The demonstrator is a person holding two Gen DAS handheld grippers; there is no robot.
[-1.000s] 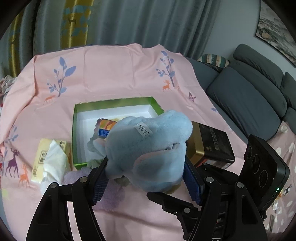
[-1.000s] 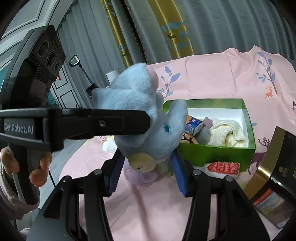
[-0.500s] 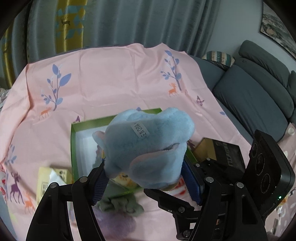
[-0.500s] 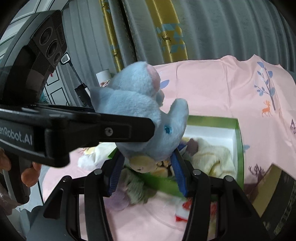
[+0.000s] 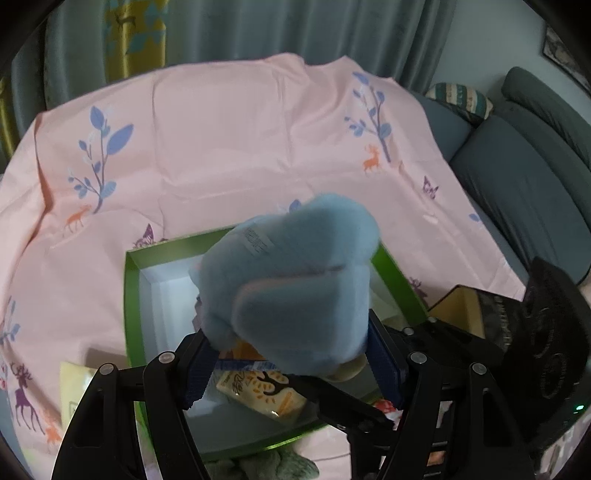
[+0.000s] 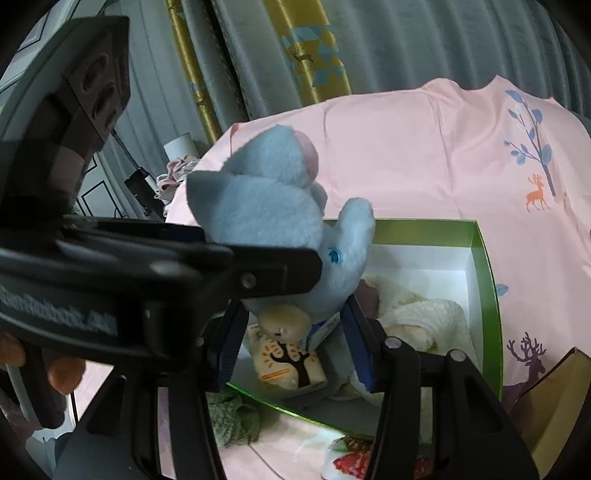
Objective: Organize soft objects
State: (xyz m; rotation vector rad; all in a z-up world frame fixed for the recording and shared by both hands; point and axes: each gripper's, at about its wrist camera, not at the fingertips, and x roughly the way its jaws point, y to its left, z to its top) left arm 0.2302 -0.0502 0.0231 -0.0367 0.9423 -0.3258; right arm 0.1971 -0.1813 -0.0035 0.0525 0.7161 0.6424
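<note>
Both the left gripper [image 5: 291, 363] and right gripper [image 6: 291, 345] are clamped on the blue plush elephant [image 5: 291, 284] above the green box [image 5: 133, 295]. If one lets go late, the toy could snag, drag the light box, or land on its rim.

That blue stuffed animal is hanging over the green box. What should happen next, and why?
Probably lower it into the green box: the blue plush is pinched by both the left gripper and right gripper, directly above the box's white interior.

Grey curtains [image 5: 332, 33] w/ yellow panel behind; grey sofa [image 5: 517, 162] on the right, striped cushion [image 5: 461, 98].
</note>
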